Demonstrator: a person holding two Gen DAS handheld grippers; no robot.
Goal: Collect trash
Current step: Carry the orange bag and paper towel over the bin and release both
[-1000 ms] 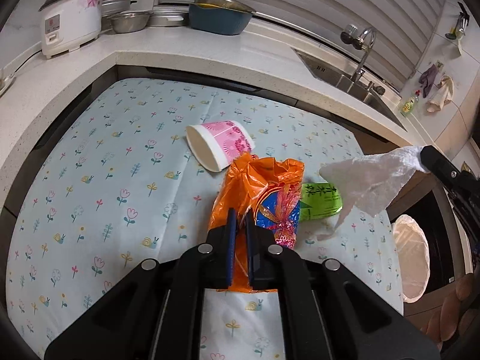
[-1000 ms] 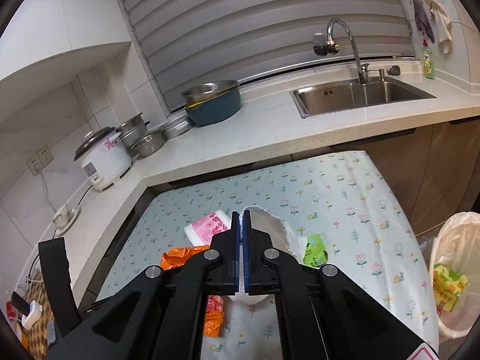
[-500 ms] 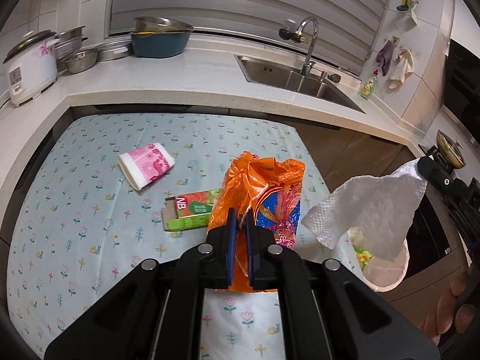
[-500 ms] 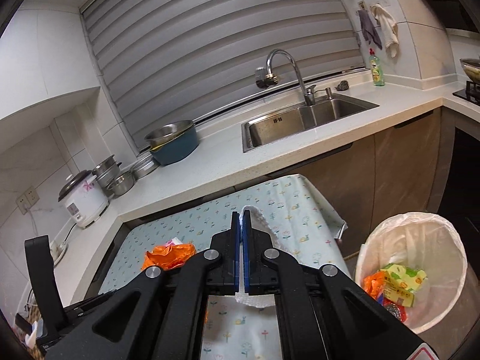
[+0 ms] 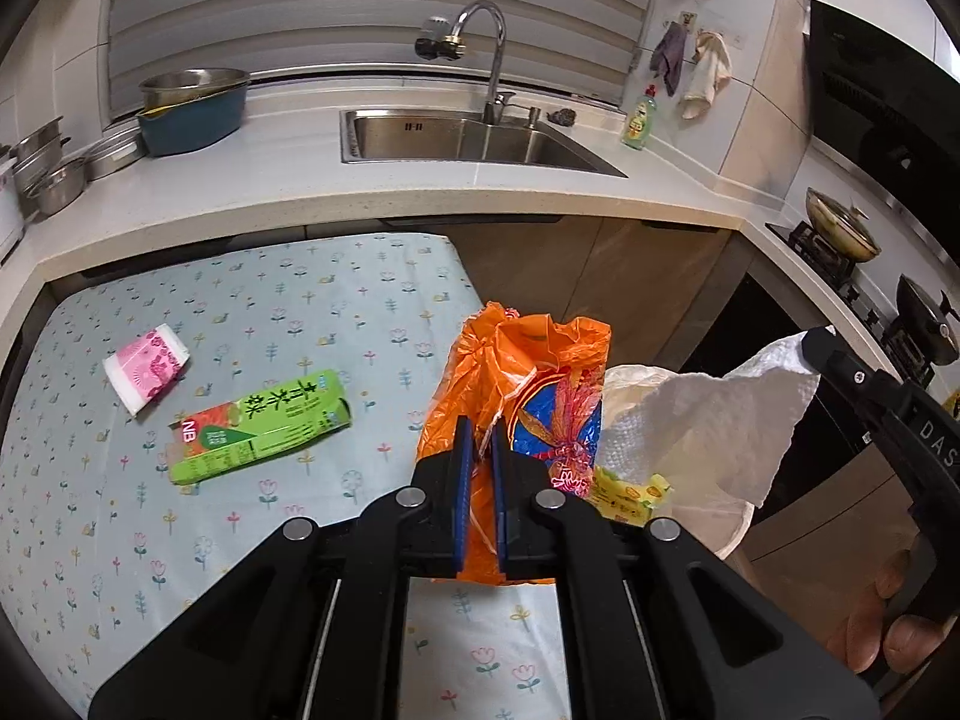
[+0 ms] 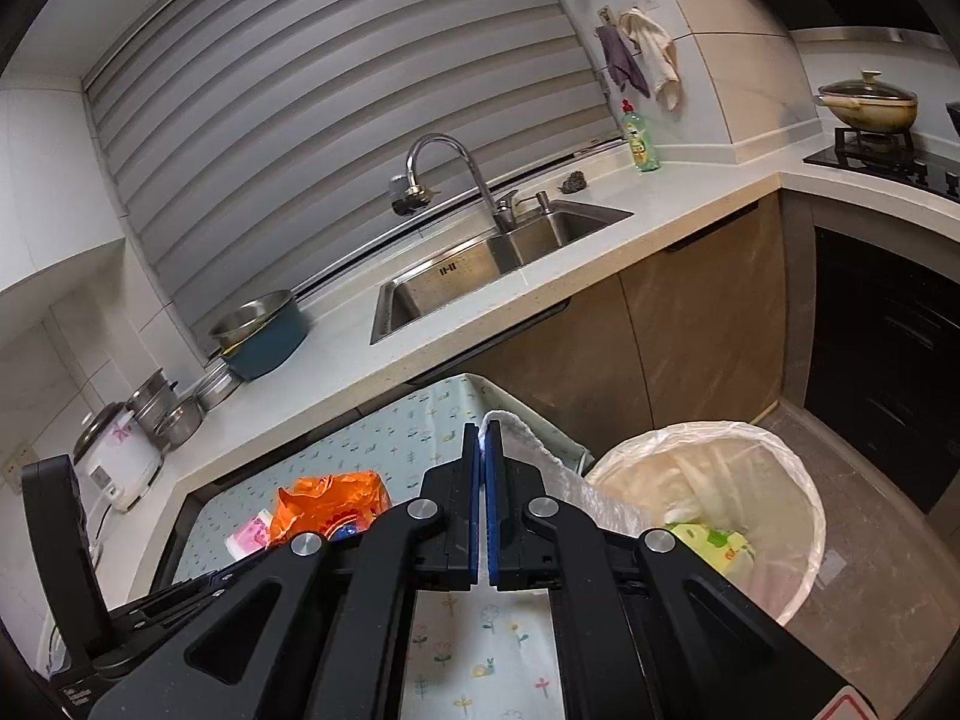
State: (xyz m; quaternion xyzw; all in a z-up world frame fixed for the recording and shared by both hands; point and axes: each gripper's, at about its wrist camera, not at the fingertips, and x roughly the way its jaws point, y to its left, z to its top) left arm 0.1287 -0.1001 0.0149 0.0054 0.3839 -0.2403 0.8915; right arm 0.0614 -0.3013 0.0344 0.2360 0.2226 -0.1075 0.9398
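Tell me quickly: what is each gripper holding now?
Left gripper: closed on the orange plastic bag.
Right gripper: closed on the white paper towel.

The trash bin [image 5: 729,531] is mostly hidden in the left wrist view behind the orange bag [image 5: 522,372] and the paper towel [image 5: 708,420], so only slivers of its liner and a yellow wrapper [image 5: 630,489] inside it show. In the right wrist view the near side of the bin [image 6: 804,546] is covered by the right tool [image 6: 482,504], which also hides most of the paper towel [image 6: 540,450]. To the left of the bin, the orange bag [image 6: 330,501] is half covered by the tool's body, and the pink cup [image 6: 249,534] beside it shows only as a small patch.
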